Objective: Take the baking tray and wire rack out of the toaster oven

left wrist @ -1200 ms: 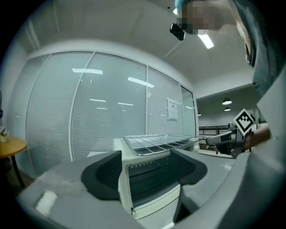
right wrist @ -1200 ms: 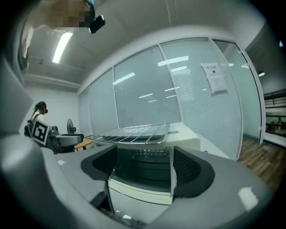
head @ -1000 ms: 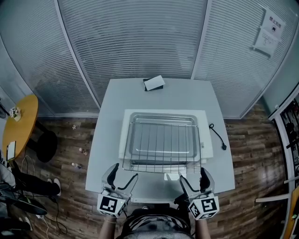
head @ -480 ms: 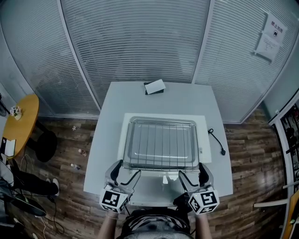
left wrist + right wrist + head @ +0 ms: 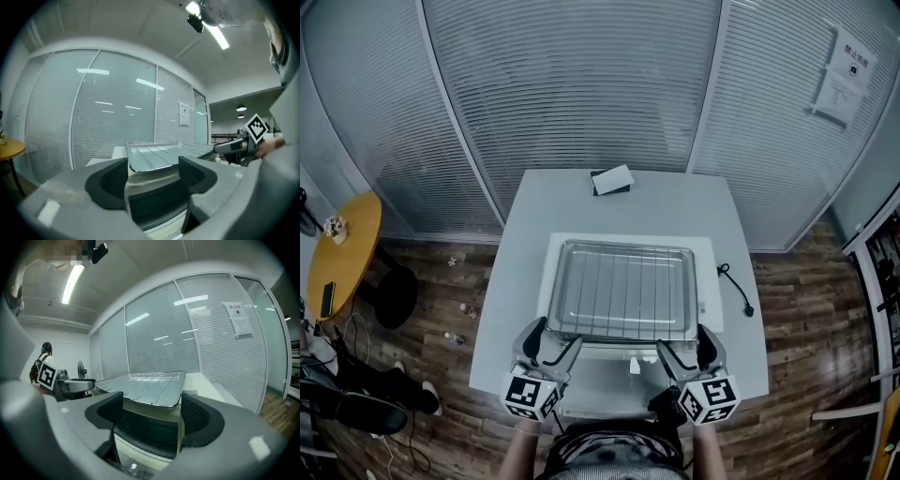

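My left gripper [image 5: 551,339] and right gripper [image 5: 684,342] stood open at the front corners of the tray [image 5: 619,337]. I needed to clamp its rim evenly, keeping the rack [image 5: 623,286] level.

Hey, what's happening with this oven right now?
A person holds the left gripper and right gripper, both open, at the front of a white toaster oven on a table. The baking tray, with the wire rack in it, lies on top of the oven, its front corners seen between the open jaws, not gripped.
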`<state>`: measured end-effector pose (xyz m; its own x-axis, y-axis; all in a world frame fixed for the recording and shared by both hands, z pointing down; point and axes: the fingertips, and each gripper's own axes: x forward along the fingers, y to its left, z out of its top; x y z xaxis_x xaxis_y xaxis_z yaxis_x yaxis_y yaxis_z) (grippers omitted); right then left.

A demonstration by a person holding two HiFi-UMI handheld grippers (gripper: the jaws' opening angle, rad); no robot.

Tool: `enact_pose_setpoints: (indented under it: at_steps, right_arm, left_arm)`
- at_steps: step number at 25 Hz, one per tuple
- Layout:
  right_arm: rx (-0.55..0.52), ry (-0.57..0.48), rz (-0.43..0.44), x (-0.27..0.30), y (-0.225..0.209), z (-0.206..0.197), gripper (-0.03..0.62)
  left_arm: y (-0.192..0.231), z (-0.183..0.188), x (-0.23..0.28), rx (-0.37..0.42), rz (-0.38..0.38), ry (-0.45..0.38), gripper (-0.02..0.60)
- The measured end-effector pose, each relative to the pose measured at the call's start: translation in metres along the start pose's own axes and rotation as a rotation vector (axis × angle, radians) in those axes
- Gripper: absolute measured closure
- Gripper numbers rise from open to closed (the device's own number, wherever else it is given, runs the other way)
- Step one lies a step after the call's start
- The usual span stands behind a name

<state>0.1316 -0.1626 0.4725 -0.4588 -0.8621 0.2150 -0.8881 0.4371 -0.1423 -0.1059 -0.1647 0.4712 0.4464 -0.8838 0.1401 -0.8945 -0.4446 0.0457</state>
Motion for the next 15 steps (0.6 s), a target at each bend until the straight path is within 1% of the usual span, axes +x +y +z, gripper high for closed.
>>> enact_pose_setpoints:
  at_steps: [5, 7, 9, 12, 15]
  right_arm:
    - [-0.060, 0.004, -0.041, -0.017, 0.004, -0.002, 0.215]
    - [-0.075, 0.009, -0.038, -0.024, 0.012, -0.006, 0.218]
    - [-0.078, 0.020, -0.032, -0.028, 0.020, -0.013, 0.241]
    - [-0.066, 0.037, -0.016, -0.033, 0.032, -0.025, 0.289]
    - [-0.050, 0.063, 0.022, -0.034, 0.049, -0.038, 0.360]
  left_arm:
    - [0.001, -0.001, -0.016, -0.013, 0.029, -0.012, 0.230]
    - [-0.008, -0.007, -0.022, -0.006, 0.008, 0.002, 0.230]
    - [-0.020, -0.015, -0.027, 0.008, -0.024, 0.025, 0.239]
    - [-0.040, -0.027, -0.031, 0.008, -0.074, 0.057, 0.305]
    - [-0.062, -0.037, -0.033, -0.006, -0.140, 0.072, 0.369]
